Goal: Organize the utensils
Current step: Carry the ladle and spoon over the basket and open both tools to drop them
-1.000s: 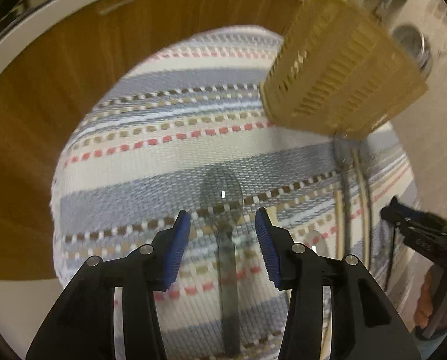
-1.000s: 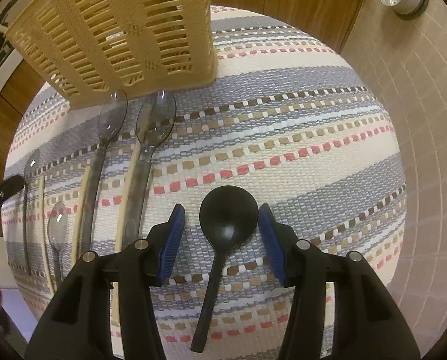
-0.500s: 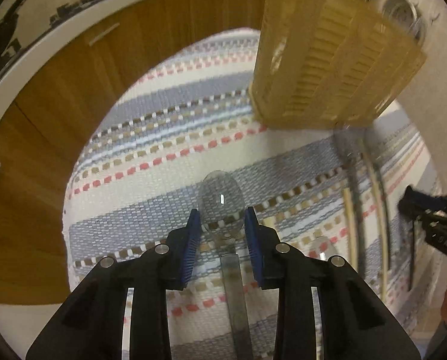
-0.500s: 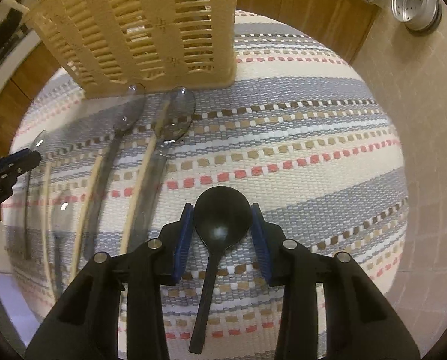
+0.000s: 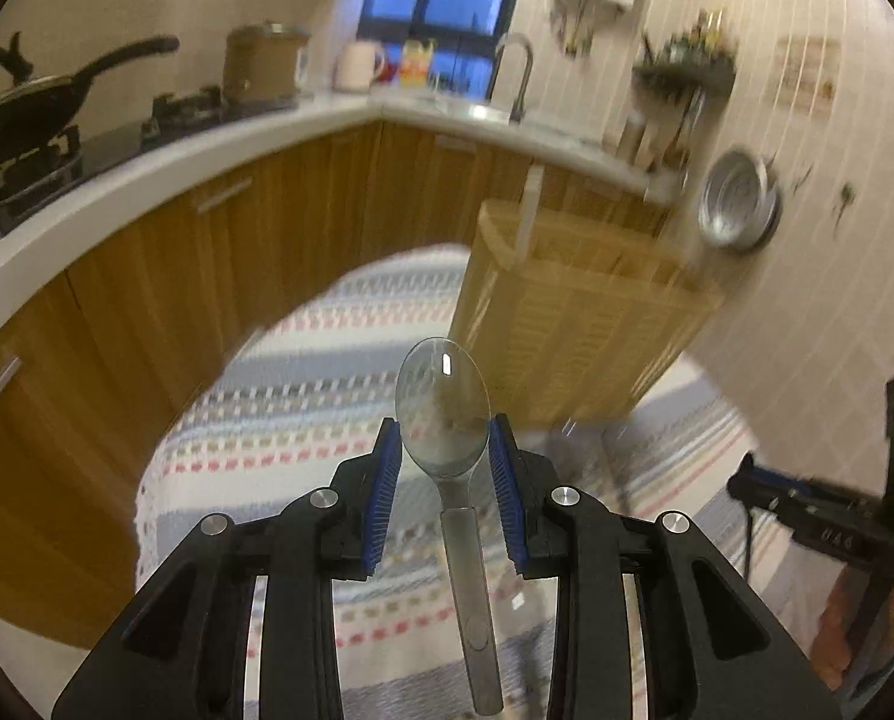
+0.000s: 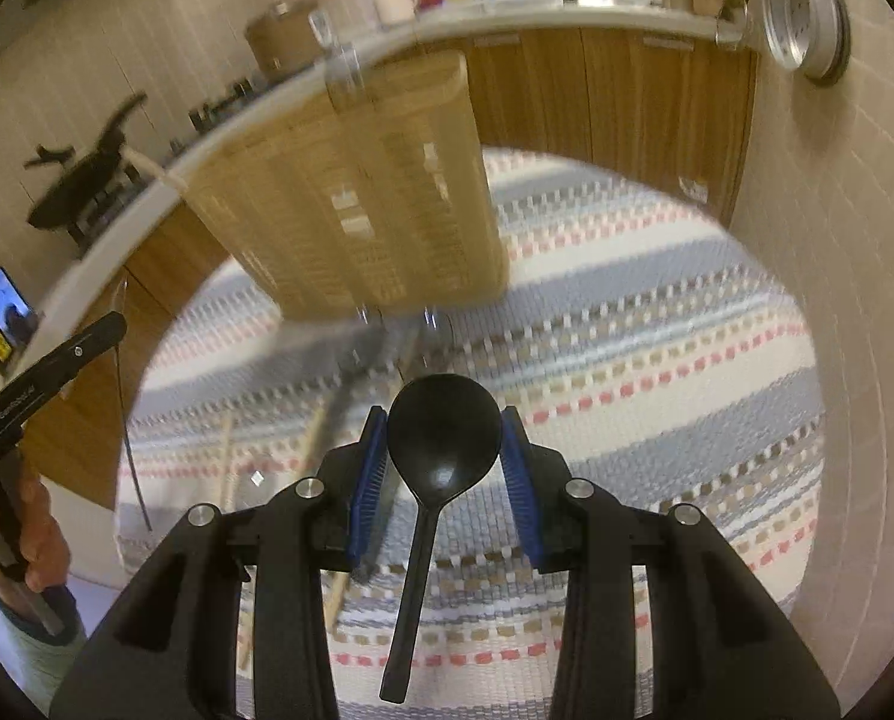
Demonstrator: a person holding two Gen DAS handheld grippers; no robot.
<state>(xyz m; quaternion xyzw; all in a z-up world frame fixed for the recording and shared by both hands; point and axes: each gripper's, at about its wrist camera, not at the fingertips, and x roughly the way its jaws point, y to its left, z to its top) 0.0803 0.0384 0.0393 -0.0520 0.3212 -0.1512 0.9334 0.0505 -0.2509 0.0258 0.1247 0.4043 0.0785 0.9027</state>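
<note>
One striped woven mat (image 6: 657,324) covers the surface, and one tan slatted basket (image 6: 375,210) stands on it; a pale handle (image 5: 528,210) sticks up from its rim, the rest of its contents blurred. Two spoons are lifted above the mat: the left gripper (image 5: 445,474) clamps a clear spoon (image 5: 443,405) by its bowl, the right gripper (image 6: 444,462) clamps a black spoon (image 6: 444,438) likewise. No lettering is readable.

Black frying pan (image 5: 24,114) on stove, brown pot (image 5: 261,63), white mug (image 5: 357,65), steel colander (image 5: 738,207).
</note>
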